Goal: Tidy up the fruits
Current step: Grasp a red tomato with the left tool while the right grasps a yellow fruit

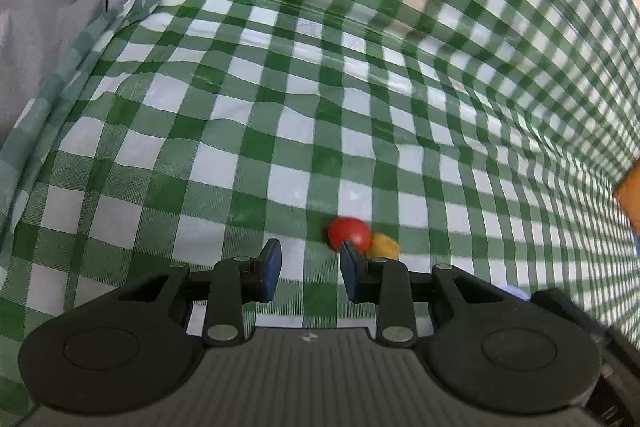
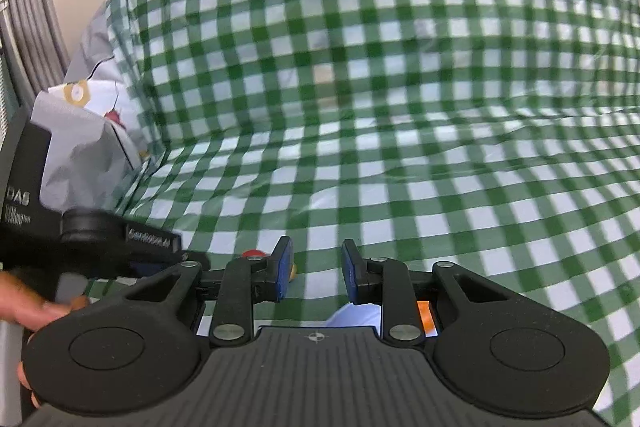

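Green checked cloth point(image 2: 400, 107); black device point(image 2: 24, 203) reads "DAS"

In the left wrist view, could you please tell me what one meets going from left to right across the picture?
Grey patterned bag → left gripper → red tomato → yellow fruit → orange object at the right edge.

I can read white letters "DAS" on the black plastic body of my other claw tool point(image 2: 24, 195), at the left of my right camera's view. Smaller white words under it and on its black arm are too blurry to read.
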`<state>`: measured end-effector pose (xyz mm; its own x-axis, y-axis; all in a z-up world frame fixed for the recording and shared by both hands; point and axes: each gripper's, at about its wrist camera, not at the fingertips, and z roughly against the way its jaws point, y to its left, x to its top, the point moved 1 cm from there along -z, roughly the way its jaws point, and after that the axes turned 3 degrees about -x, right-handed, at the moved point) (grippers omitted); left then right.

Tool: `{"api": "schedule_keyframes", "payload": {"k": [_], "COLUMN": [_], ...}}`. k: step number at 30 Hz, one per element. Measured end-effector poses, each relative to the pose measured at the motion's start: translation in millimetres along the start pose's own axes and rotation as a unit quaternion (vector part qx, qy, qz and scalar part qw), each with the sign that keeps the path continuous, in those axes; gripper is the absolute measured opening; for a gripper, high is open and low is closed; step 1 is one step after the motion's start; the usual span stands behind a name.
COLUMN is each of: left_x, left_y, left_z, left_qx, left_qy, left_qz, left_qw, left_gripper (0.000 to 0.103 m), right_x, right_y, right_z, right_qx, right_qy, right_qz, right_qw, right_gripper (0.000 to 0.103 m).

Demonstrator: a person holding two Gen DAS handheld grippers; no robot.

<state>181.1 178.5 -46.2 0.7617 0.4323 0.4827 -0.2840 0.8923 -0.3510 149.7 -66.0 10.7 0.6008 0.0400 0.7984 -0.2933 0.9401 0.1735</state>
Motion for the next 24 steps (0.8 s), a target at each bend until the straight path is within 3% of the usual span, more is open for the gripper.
{"api": "schedule_keyframes", "payload": {"k": [8,11,13,18,20,21,24], "left_x": [13.5,15.6,16.5,18.6,19.0,19.2,19.7], "left_y": [7.2,7.1,8.2,10.1,7.7,5.8,0.7], "left_z": [-7.8,-12.2,-16.1,-24.1,-28.0,-30.2,-36.5], "left_qx": [-0.01,-0.011,-0.011,-0.022,-0.028,-0.031,-0.038], "left_qy": [-0.001,0.002,0.006,0.016,0.021,0.023,0.027], "left_qz": [0.036,0.04,0.044,0.057,0.056,0.055,0.055], "left_qw": [0.9993,0.9991,0.9989,0.998,0.9978,0.9977,0.9974], "left_gripper": [0.036,0.036,0.036,0.042,0.042,0.042,0.045], "right_x": [1.7,2.7,0.8,-9.1,-10.8,-10.2,-6.6], "right_y": [18.3,25.1,27.9,27.3,26.6,25.8,25.6], "right_z": [-59.2,-81.9,-97.6,-127.8,-131.8,-132.2,-125.6], "right_qx": [0.032,0.023,0.012,-0.003,-0.012,-0.011,-0.02], "right_qy": [0.056,0.075,0.092,0.134,0.136,0.136,0.13], "right_qz": [-0.029,-0.04,-0.049,-0.071,-0.068,-0.066,-0.061], "right_qw": [0.998,0.996,0.994,0.988,0.988,0.988,0.989], "right_gripper": [0.028,0.03,0.04,0.042,0.036,0.028,0.025]}}
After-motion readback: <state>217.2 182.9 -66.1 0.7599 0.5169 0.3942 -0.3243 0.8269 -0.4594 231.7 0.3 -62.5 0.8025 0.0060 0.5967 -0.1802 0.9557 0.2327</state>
